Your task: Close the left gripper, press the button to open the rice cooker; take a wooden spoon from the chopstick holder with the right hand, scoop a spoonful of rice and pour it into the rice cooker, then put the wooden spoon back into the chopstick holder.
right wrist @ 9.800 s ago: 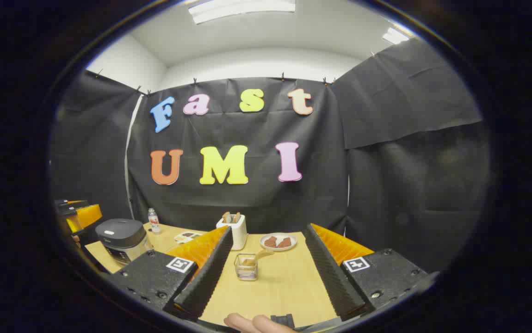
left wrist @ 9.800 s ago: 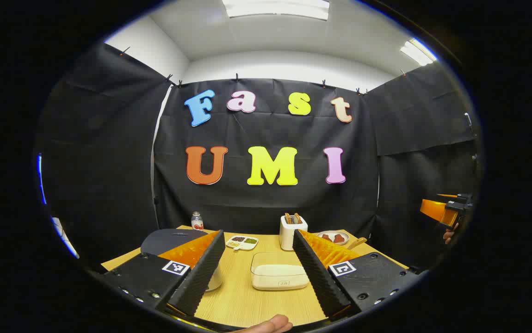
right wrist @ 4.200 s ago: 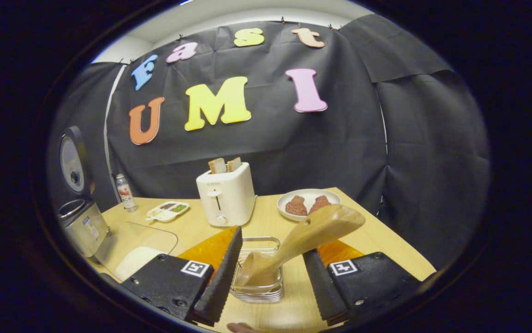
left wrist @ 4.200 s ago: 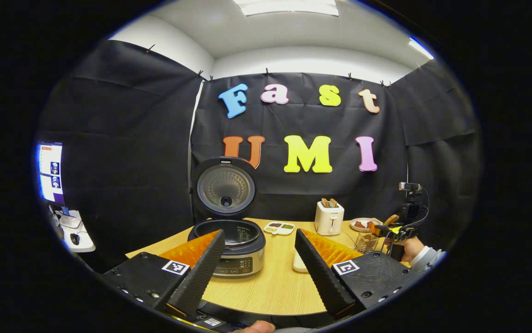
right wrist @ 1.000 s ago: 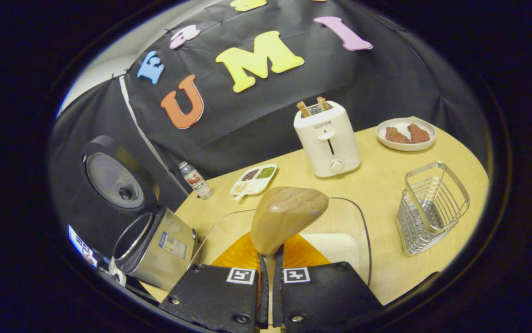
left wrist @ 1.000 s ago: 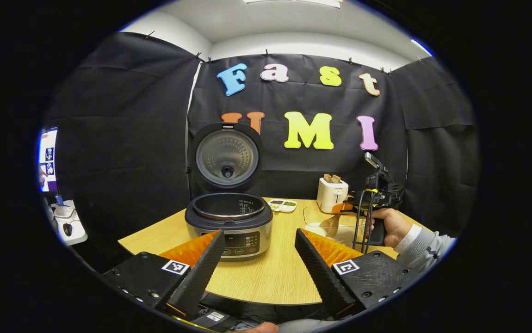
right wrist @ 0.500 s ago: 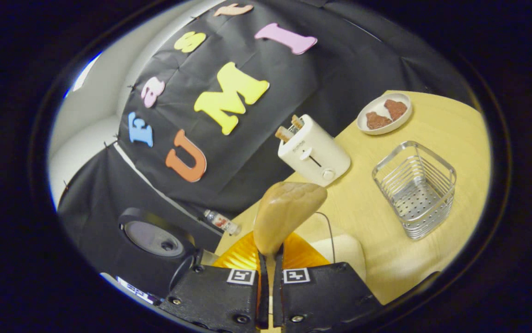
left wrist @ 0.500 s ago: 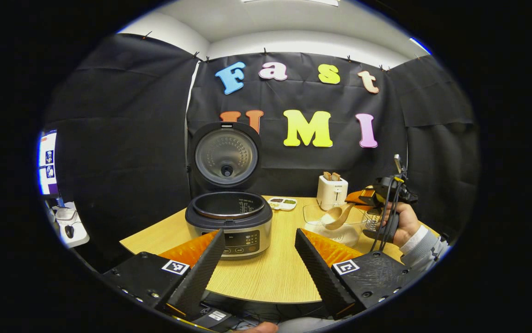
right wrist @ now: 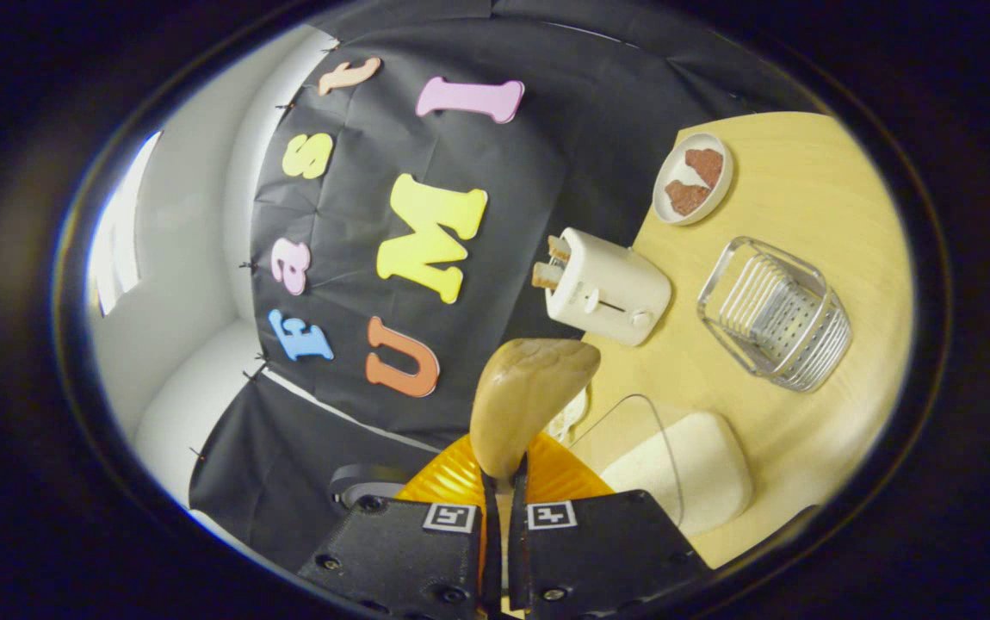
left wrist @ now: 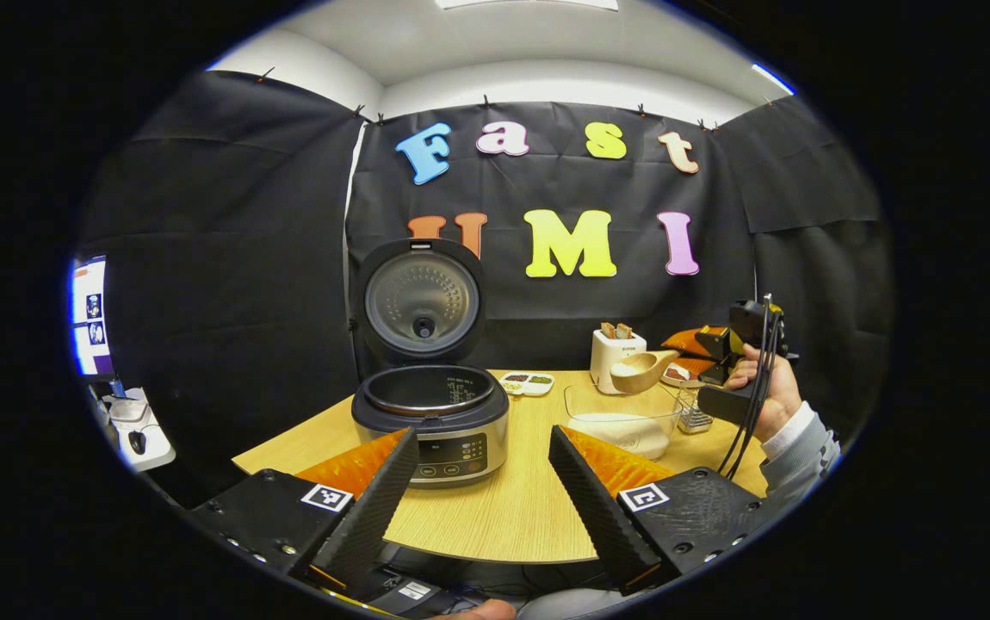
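Ridged fingers [right wrist: 502,482] clamp smooth wooden spoon [right wrist: 528,392].

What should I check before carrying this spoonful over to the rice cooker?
1. Rice cooker lid up, pot open: ok.
2. Right tool shut on the wooden spoon handle: ok.
3. Spoon lifted above the clear rice box: ok; in the left gripper view it hangs over the box, bowl toward the cooker.
4. Rice in the spoon bowl: cannot tell; the inside of the bowl is hidden.
5. Left tool out of the way: ok; open, low in front of the cooker.
6. Wire holder empty and upright for the return: ok.
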Demonstrator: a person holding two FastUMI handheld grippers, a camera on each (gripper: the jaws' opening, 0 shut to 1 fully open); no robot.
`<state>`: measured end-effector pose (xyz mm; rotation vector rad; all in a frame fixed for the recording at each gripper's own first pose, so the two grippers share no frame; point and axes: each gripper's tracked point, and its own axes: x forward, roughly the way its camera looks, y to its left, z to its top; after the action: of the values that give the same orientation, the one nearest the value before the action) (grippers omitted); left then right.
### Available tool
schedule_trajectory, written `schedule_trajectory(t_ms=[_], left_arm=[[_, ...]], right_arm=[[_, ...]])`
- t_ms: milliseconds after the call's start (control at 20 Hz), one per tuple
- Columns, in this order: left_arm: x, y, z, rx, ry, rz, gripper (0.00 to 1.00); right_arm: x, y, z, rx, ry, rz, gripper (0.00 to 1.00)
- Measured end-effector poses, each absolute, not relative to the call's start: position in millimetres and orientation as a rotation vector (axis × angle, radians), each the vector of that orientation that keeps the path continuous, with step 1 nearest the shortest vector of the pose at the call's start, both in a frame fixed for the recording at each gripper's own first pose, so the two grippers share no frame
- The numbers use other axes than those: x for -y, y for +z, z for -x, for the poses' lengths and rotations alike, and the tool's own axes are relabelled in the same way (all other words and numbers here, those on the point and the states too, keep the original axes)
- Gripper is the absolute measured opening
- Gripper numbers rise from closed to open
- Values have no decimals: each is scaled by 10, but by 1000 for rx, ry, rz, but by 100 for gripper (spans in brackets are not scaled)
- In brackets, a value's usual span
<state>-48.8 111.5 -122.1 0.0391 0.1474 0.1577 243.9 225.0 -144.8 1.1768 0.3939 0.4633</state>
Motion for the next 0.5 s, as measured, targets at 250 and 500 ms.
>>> schedule_trajectory(t_ms=[250, 500], left_arm=[[-1230, -1217, 546, -147, 177, -43, 97], [-1353, -1154, 628, -127, 194, -38, 97]], right_arm=[[-2765, -1057, -2327, -399, 558, -1111, 8], [-3536, -882, -2278, -433, 642, -986, 8]])
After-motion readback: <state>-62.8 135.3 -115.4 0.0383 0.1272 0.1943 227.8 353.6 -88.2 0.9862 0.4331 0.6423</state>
